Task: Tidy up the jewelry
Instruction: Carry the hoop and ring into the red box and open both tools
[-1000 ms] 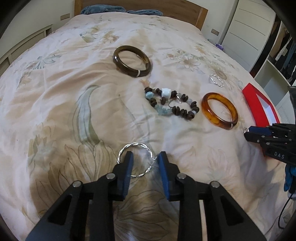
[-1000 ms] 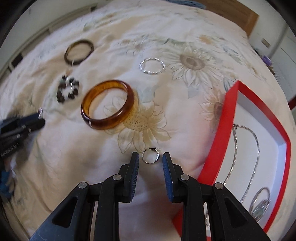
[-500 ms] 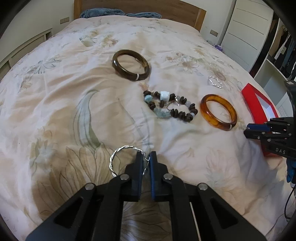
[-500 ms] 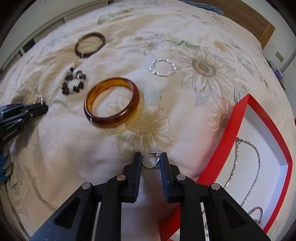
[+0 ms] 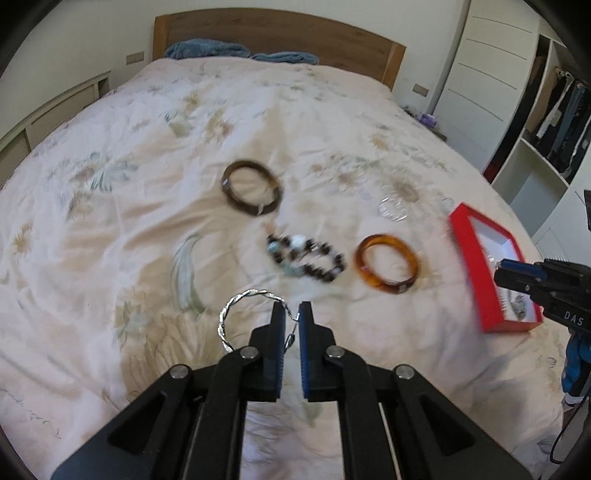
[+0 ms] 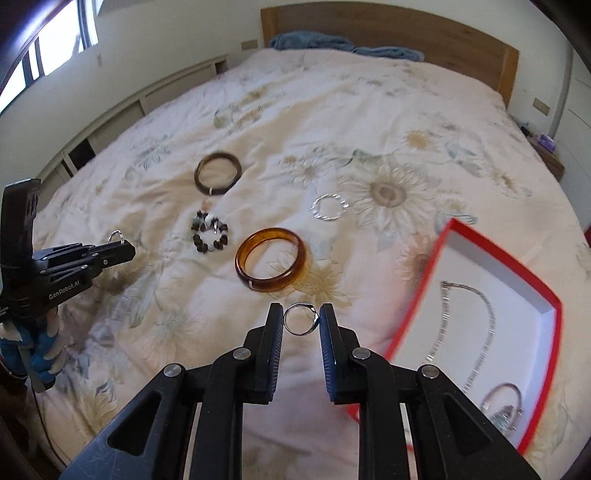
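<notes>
My left gripper (image 5: 291, 314) is shut on a twisted silver bangle (image 5: 242, 310) and holds it above the bedspread. My right gripper (image 6: 301, 318) is shut on a small silver ring (image 6: 300, 319), lifted off the bed next to the red box (image 6: 413, 295). The red box has a white inside holding a silver chain (image 6: 476, 332) and a pendant piece (image 6: 504, 404). On the bed lie an amber bangle (image 6: 271, 264), a dark brown bangle (image 6: 218, 178), a beaded bracelet (image 6: 209, 235) and another thin silver bangle (image 6: 330, 207).
The floral bedspread (image 6: 332, 122) covers the whole bed. A wooden headboard (image 6: 388, 33) with blue towels (image 6: 310, 41) is at the far end. White wardrobe doors (image 5: 491, 74) and open shelves (image 5: 535, 162) stand to the right of the bed.
Both grippers have risen from the bed with their pieces held: the left one closed on the twisted silver bangle, the right one closed on the small ring and lifted it.
</notes>
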Action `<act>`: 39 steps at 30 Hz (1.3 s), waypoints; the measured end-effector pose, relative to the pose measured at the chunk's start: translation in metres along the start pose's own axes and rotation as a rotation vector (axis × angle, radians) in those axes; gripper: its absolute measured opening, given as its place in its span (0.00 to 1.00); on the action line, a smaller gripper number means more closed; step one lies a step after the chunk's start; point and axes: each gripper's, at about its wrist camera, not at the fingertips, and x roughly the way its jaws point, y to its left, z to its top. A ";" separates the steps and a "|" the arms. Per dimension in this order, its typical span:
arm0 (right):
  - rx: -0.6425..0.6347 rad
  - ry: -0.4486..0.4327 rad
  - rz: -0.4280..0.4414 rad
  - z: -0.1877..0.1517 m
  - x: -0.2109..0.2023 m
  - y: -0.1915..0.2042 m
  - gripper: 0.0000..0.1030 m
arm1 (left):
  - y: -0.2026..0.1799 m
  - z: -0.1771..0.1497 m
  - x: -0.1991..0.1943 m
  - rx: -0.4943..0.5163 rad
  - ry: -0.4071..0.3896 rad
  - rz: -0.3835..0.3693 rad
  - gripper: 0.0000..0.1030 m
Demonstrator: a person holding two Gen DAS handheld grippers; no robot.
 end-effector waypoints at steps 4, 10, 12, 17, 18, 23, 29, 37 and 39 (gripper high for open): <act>0.037 -0.036 -0.037 -0.008 -0.032 -0.024 0.19 | -0.030 0.013 -0.011 0.033 -0.020 -0.036 0.06; 0.107 -0.062 -0.100 -0.023 -0.065 -0.078 0.19 | -0.102 0.032 -0.007 0.112 -0.023 -0.124 0.06; 0.126 -0.067 -0.116 -0.027 -0.071 -0.094 0.19 | -0.131 0.038 0.000 0.139 -0.014 -0.159 0.06; 0.179 -0.072 -0.149 -0.036 -0.074 -0.142 0.19 | -0.195 0.047 0.026 0.206 0.022 -0.205 0.06; 0.185 -0.071 -0.150 -0.037 -0.072 -0.148 0.19 | -0.209 0.050 0.034 0.219 0.036 -0.217 0.06; 0.213 -0.044 -0.143 -0.036 -0.046 -0.183 0.19 | -0.258 0.060 0.073 0.260 0.086 -0.245 0.06; 0.227 0.008 -0.126 -0.038 -0.004 -0.214 0.19 | -0.299 0.052 0.120 0.332 0.162 -0.249 0.06; 0.203 0.068 -0.119 -0.049 0.027 -0.223 0.19 | -0.314 0.025 0.156 0.411 0.230 -0.171 0.06; 0.203 0.076 -0.121 -0.052 0.031 -0.225 0.20 | -0.313 0.022 0.159 0.411 0.226 -0.163 0.07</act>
